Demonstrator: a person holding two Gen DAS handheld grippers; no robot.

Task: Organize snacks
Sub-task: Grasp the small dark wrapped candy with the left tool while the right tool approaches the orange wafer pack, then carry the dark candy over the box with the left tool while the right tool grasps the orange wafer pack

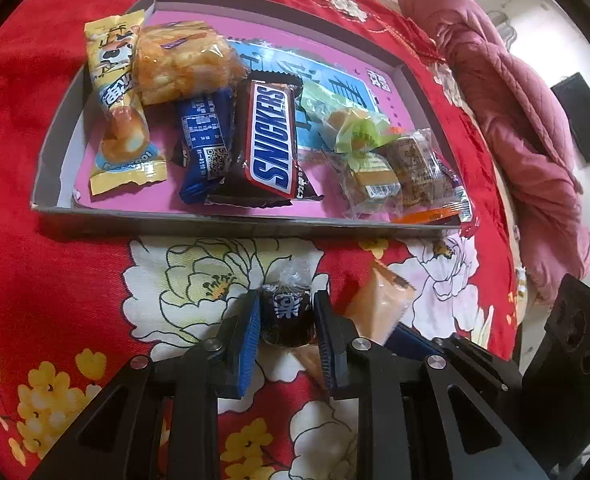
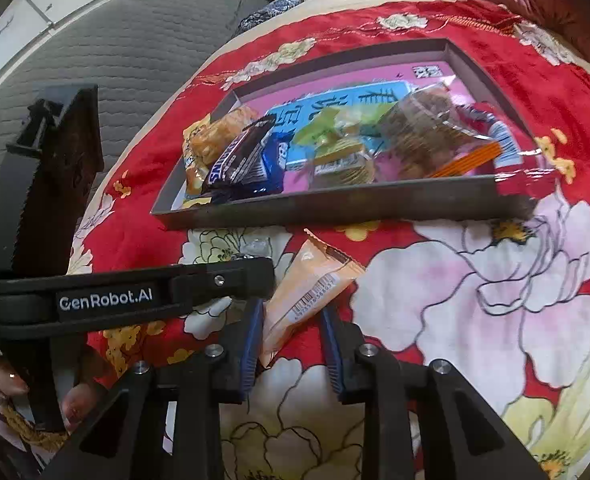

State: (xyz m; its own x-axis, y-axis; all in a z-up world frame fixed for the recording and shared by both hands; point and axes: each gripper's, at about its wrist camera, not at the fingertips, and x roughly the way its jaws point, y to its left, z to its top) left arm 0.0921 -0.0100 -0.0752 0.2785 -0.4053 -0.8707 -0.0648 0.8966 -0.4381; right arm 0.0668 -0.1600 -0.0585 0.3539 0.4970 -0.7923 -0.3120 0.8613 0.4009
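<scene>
Snacks pinched, I hold dark candy [image 1: 286, 316] in my left hand-held gripper [image 1: 287, 320], orange packet [image 2: 307, 292] in the right hand-held gripper [image 2: 293, 320], for the tray [image 1: 231, 216] just ahead.

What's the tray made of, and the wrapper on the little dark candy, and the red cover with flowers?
The tray looks like grey cardboard: thin, matt, straight-folded walls, with a printed pink sheet inside. The little dark candy seems wrapped in shiny clear plastic film, crinkled and twisted on top. The red cover looks like soft, plush fabric with printed flowers, though I can't be sure.
</scene>
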